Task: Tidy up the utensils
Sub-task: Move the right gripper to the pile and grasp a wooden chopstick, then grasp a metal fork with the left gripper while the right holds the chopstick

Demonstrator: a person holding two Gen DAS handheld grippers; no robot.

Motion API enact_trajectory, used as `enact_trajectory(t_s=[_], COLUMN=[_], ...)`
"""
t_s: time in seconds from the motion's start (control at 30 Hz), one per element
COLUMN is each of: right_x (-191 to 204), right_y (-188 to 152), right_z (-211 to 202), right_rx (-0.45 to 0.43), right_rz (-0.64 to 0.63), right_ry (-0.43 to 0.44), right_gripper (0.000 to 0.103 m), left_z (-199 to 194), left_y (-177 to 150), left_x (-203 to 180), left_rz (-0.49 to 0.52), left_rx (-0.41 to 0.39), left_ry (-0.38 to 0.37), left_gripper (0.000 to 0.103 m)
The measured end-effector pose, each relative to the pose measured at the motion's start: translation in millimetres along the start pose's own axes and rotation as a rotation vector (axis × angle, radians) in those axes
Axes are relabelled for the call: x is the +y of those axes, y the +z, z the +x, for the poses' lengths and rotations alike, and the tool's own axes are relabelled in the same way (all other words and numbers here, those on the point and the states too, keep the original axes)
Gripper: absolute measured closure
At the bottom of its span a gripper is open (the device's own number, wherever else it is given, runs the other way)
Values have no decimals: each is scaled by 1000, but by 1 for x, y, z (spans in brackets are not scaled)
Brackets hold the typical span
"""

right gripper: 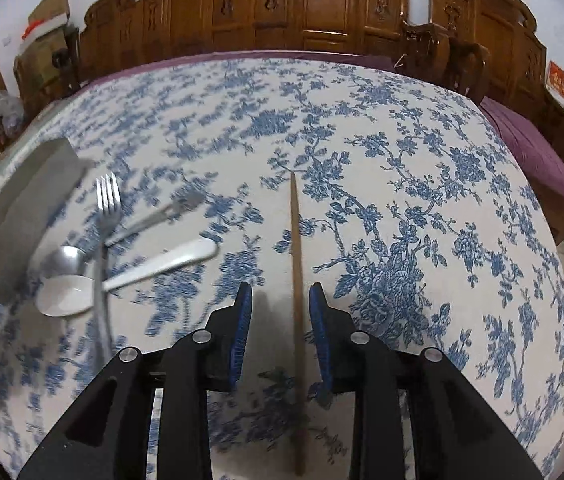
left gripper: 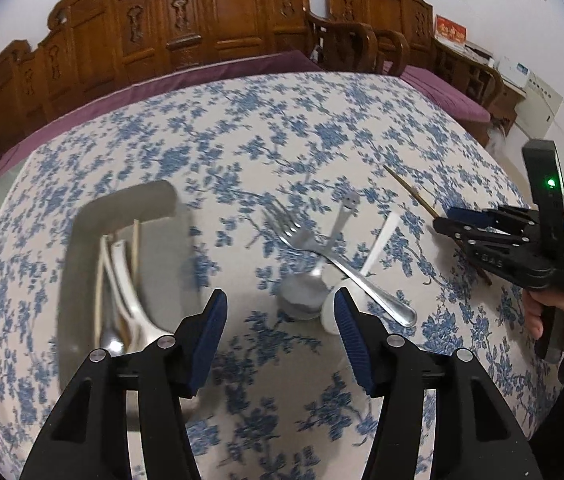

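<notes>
A grey tray [left gripper: 82,248] lies at the left with chopsticks and spoons [left gripper: 122,280] in it; it also shows in the right wrist view [right gripper: 26,208]. A metal fork [left gripper: 321,256], a metal spoon [left gripper: 305,288] and a white spoon [left gripper: 377,248] lie crossed on the tablecloth. My left gripper [left gripper: 280,308] is open and empty, just in front of that pile. My right gripper [right gripper: 280,300] is open, its fingers on either side of a wooden chopstick [right gripper: 295,260] that lies on the cloth. The fork [right gripper: 104,240], metal spoon [right gripper: 64,260] and white spoon [right gripper: 122,280] are to its left.
The table wears a blue floral cloth [left gripper: 242,140]. Carved wooden chairs [left gripper: 218,24] with purple cushions [left gripper: 449,96] stand behind it. The right gripper and the hand that holds it show at the right of the left wrist view [left gripper: 513,240].
</notes>
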State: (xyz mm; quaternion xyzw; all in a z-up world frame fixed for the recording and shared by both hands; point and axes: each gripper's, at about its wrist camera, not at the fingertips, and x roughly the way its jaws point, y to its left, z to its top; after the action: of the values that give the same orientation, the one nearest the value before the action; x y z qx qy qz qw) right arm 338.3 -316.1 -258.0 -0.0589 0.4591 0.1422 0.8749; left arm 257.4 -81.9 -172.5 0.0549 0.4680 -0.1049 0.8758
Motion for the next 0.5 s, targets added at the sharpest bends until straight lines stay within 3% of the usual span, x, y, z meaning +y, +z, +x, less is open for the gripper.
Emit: enact_trajectory(t_s=[0.17, 0.3, 0.5], right_x=[3, 1, -4], right_y=[-1, -2, -2], right_z=[7, 6, 6], right_rx=[18, 25, 43], right_rz=[-45, -41, -4], right_ry=[-25, -17, 13], right_gripper=[78, 95, 97], left_z=[19, 33, 61], left_y=[6, 12, 19], left_x=[-16, -29, -42], left_rz=[-4, -2, -27], left_rx=[29, 43, 89], left_ry=[-16, -21, -27], left_gripper=[50, 50, 51])
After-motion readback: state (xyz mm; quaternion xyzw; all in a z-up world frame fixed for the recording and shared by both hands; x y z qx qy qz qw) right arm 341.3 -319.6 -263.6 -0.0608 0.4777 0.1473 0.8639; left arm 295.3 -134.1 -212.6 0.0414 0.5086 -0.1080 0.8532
